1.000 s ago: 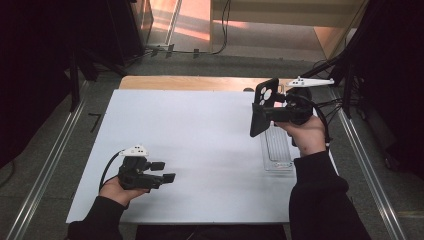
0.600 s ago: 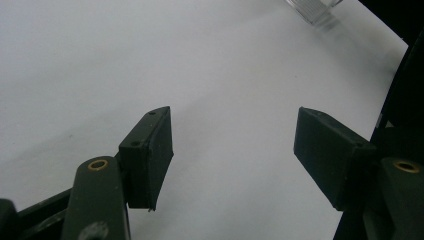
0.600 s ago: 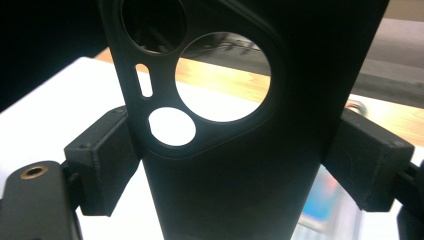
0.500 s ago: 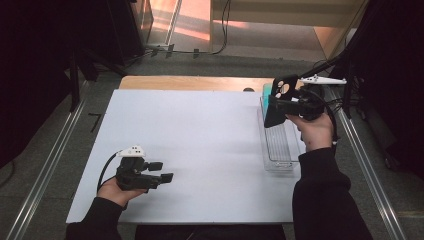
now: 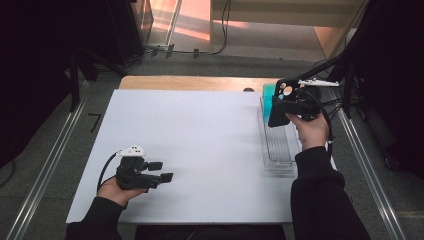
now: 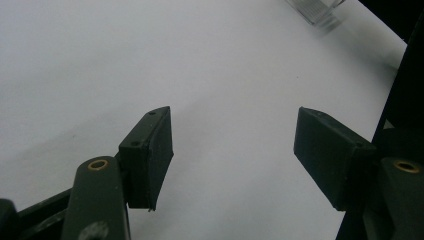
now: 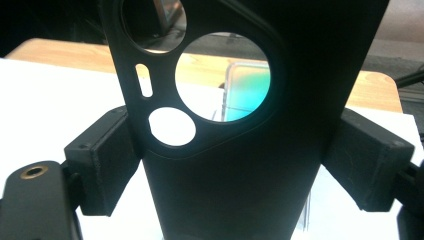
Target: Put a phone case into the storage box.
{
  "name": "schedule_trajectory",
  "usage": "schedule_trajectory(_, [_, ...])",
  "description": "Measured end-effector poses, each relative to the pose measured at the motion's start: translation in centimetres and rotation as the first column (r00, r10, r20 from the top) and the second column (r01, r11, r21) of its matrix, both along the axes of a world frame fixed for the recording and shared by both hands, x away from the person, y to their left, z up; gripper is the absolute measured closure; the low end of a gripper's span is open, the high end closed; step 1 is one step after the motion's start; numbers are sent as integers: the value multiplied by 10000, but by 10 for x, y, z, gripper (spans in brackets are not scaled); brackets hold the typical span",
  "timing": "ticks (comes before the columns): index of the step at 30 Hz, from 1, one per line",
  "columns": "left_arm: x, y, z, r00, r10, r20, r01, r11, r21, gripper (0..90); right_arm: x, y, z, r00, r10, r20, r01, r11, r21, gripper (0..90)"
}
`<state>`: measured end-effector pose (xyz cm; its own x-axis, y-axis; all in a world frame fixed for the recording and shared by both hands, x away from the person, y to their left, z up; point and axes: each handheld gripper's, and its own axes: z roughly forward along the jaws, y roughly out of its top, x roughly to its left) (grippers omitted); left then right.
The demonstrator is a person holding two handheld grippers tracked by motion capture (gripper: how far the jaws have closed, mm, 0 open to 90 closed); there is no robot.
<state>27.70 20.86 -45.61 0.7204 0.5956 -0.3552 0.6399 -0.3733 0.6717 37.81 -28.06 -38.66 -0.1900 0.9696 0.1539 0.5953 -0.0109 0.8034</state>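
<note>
Fingers (image 7: 372, 162) of the right gripper (image 5: 286, 106) are part-closed on a black phone case (image 7: 240, 150), one pad against each long edge, with the camera cut-outs toward the far end. Fingers (image 6: 150, 155) of the left gripper (image 5: 159, 176) stand wide apart with nothing between them, low over the near-left area of the worktop (image 5: 200, 145).

In the high view the right gripper holds the case above the far end of a clear slotted rack (image 5: 276, 147), which lies along the right edge of the worktop. A teal case (image 5: 268, 97) stands in the far end of that rack, just beside the held case. The work in hand appears to be seating the black case in a rack slot.

Hazards, largest first:

1. Rack displacement. The rack is light and nothing braces it; the left gripper is well apart from it. A case pressed down off-line could push or tip the rack toward the worktop edge.
2. Collision with the teal case. The held case hangs close to it; a drift toward the far end could knock it askew.
3. Missed slot. Divider positions cannot be told through the clear plastic, so the lower edge may land on a divider.
4. Slip in the grip. The hold acts on thin flexible edges; side load could twist the case out.
</note>
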Motion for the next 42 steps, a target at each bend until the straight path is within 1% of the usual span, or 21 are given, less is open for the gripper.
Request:
schedule_trajectory(2, [0, 0, 0, 10000, -1, -15, 1, 10000, -3, 319, 3, 1, -4, 9999, -72, -78, 72, 10000, -10, 125])
schedule_trajectory(3, [0, 0, -1, 10000, -2, -18, 2, 10000, -18, 319, 5, 1, -6, 9999, -98, -54, 98, 9999, -115, 125])
schedule_trajectory(7, [0, 0, 0, 10000, 9, 5, -9, 10000, 11, 319, 11, 1, -15, 9991, -419, -77, 418, 9988, -241, 125])
schedule_trajectory(10, [0, 0, -1, 10000, 15, -9, -15, 10000, -10, 319, 16, 0, -22, 9984, -540, -138, 539, 9985, -53, 125])
schedule_trajectory(15, [0, 0, -1, 10000, 24, 12, -24, 10000, 17, 320, 24, 2, -30, 9971, -716, -261, 713, 9974, -121, 124])
schedule_trajectory(17, [0, 0, -1, 10000, 38, -5, -38, 10000, -7, 320, 27, 3, -33, 9968, -741, -311, 740, 9972, -63, 124])
schedule_trajectory(19, [0, 0, -1, 10000, 27, -17, -27, 10000, 7, 319, 31, 4, -36, 9965, -794, -267, 786, 9965, -280, 124])
schedule_trajectory(22, [1, -1, -2, 10000, -9, -13, 9, 10000, 47, 319, 36, 6, -42, 9952, -867, -456, 852, 9958, -334, 124])
schedule_trajectory(23, [1, -2, -2, 10000, -6, -22, 6, 10000, 50, 320, 37, 6, -43, 9949, -901, -450, 883, 9953, -390, 124])
schedule_trajectory(26, [1, -1, -2, 10000, 0, -32, 0, 10000, 46, 319, 43, 7, -48, 9945, -899, -533, 882, 9955, -339, 124])
schedule_trajectory(27, [1, -1, -2, 10000, 12, -54, -11, 10000, 51, 320, 45, 7, -49, 9938, -926, -623, 903, 9952, -386, 124])
schedule_trajectory(31, [1, 0, -3, 10000, 24, -33, -24, 10000, 49, 319, 51, 9, -56, 9922, -1030, -706, 991, 9935, -568, 124])
schedule_trajectory(37, [1, 0, -2, 10000, 15, -33, -15, 10000, 53, 319, 59, 5, -61, 9880, -1282, -866, 1254, 9914, -370, 123])
schedule_trajectory(40, [1, -1, -3, 10000, 24, -35, -23, 10000, 48, 319, 63, 6, -62, 9882, -1250, -886, 1215, 9916, -437, 124])
schedule_trajectory(42, [1, -1, -3, 10000, 24, -31, -24, 10000, 48, 319, 65, 8, -61, 9879, -1233, -937, 1183, 9913, -570, 124])
